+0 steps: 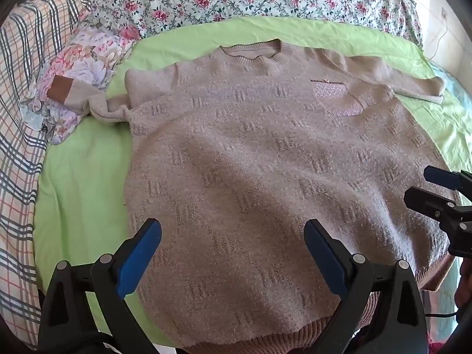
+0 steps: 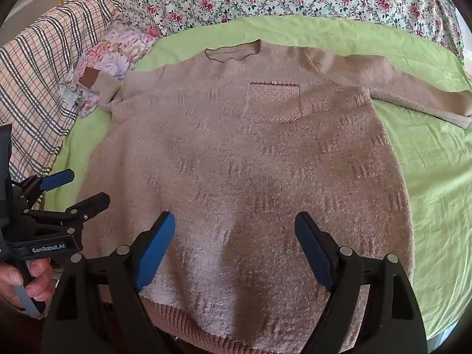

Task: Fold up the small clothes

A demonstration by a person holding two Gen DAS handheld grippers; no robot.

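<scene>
While both the left gripper (image 1: 233,253) and right gripper (image 2: 234,247) hover wide, empty, over the sweater (image 2: 242,177) hem, thick knit may slip from a shallow pinch.

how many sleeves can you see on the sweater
2. One sleeve stretches out right across the green sheet; the other sleeve bunches left, its cuff on a floral cloth.

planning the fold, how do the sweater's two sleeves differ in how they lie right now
The picture-left sleeve is bunched and twisted, its brown cuff resting on the floral pillow. The picture-right sleeve lies stretched out flat on the green sheet. Both are the same beige knit.
</scene>
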